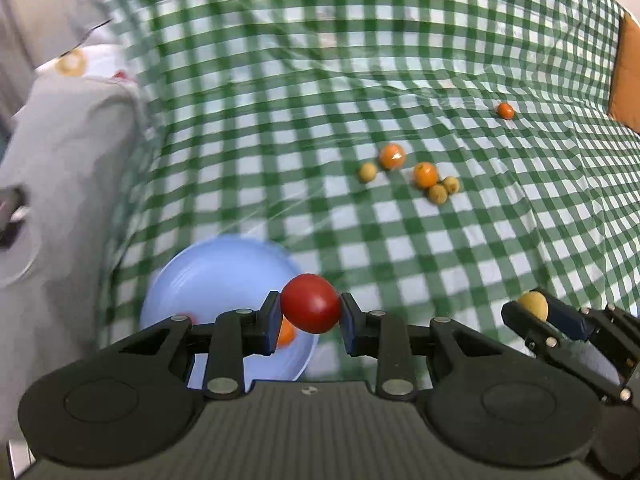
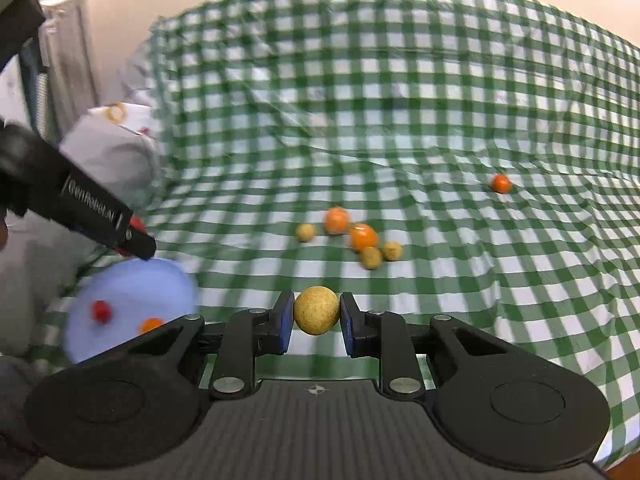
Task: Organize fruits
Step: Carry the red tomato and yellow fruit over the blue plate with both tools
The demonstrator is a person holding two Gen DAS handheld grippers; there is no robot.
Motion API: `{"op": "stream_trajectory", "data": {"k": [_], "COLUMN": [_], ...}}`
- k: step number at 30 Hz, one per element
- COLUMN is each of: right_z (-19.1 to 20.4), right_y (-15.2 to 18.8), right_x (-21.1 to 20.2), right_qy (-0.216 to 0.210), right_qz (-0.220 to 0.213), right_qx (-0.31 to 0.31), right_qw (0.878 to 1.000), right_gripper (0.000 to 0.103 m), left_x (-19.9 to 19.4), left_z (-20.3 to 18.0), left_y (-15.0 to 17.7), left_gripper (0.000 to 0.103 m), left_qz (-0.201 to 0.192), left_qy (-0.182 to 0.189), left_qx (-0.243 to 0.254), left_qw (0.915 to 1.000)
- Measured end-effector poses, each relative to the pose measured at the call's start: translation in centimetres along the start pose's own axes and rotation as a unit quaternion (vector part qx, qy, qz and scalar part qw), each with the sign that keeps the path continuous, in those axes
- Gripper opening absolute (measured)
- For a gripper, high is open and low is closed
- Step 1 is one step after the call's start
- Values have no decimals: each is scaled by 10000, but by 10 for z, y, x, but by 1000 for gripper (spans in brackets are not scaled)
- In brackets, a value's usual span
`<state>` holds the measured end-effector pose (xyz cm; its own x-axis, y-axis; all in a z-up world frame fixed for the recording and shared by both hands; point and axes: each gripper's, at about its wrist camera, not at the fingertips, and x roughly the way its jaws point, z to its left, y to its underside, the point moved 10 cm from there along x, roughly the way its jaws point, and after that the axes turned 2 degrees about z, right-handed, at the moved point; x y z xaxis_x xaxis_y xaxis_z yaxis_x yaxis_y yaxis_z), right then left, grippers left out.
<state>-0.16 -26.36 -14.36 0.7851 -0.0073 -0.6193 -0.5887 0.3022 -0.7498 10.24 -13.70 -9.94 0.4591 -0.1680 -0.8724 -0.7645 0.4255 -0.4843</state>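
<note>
My left gripper (image 1: 310, 312) is shut on a red tomato-like fruit (image 1: 310, 303), raised over the near rim of a pale blue plate (image 1: 208, 272). In the plate lie an orange fruit (image 1: 286, 334) and a small red fruit (image 2: 101, 311). My right gripper (image 2: 316, 316) is shut on a tan round fruit (image 2: 316, 310); the same gripper (image 1: 538, 312) shows at the lower right of the left wrist view. On the green checked cloth (image 1: 360, 80) sit two oranges (image 1: 392, 156), three small tan fruits (image 1: 438, 193) and one lone orange fruit (image 1: 505, 110) farther right.
A grey cushion (image 1: 60, 168) lies left of the plate at the cloth's edge. An orange-brown panel (image 1: 626, 76) borders the cloth at the far right. The cloth is wrinkled. The left gripper's body (image 2: 80, 204) crosses the left side of the right wrist view, above the plate.
</note>
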Motion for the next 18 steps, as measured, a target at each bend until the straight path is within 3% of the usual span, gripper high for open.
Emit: {"op": "stream_trajectory", "data": {"k": [10, 18], "right_z": [98, 141], "right_y": [15, 23], "right_x": [-71, -98], "right_qy": [-723, -827], "right_qz": [48, -93], "right_qx": [-475, -1093], "right_qw": [9962, 9905], "right_gripper": [26, 26], "left_x": [-64, -90], "left_z": [74, 103], "left_y": [82, 113], "left_gripper": [34, 34], "left_qz": [-78, -254], "left_qy": [-227, -256], "left_qx": [-603, -982], "left_qw": [9979, 9945]}}
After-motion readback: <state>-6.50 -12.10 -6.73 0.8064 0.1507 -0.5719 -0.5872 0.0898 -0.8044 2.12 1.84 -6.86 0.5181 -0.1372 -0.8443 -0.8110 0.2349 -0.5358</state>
